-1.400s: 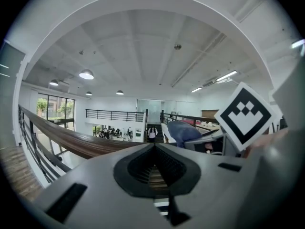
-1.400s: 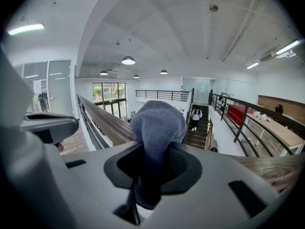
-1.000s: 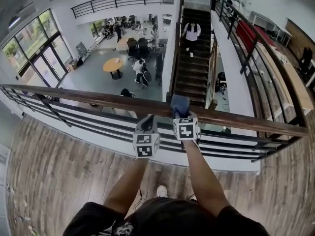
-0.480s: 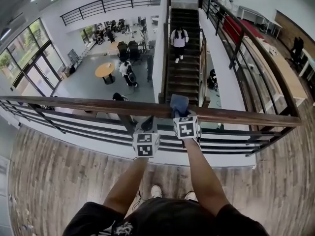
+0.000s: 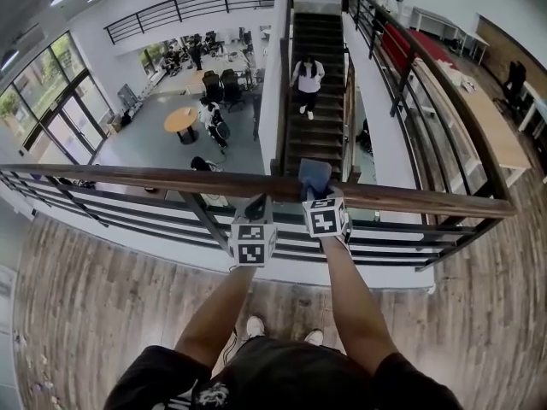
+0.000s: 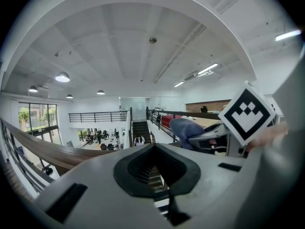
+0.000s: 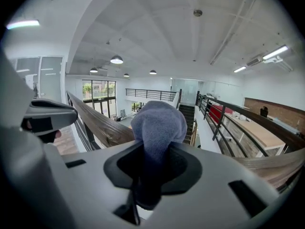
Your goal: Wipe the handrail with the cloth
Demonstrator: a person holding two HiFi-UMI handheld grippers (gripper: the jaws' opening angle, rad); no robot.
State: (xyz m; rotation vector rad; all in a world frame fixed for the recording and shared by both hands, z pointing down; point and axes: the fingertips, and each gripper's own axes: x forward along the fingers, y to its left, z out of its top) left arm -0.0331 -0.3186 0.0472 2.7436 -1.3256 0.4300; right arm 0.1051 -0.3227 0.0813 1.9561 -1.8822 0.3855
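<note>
Right arm outstretched; right gripper (image 5: pixel 314 195) clamps the blue cloth (image 5: pixel 314 176) against the wooden handrail (image 5: pixel 171 180). Left gripper (image 5: pixel 255 207) is just beside it, jaws together, empty.

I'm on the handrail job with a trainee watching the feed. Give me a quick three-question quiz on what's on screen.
1. True or false: the left gripper holds the cloth.
2. The cloth is at: A) the wooden handrail, B) the floor, C) the stairs.
3. Fill in: the left gripper's jaws stand ___.
Key: 1 false, the right gripper holds it; 2 A; 3 together, with nothing between.
</note>
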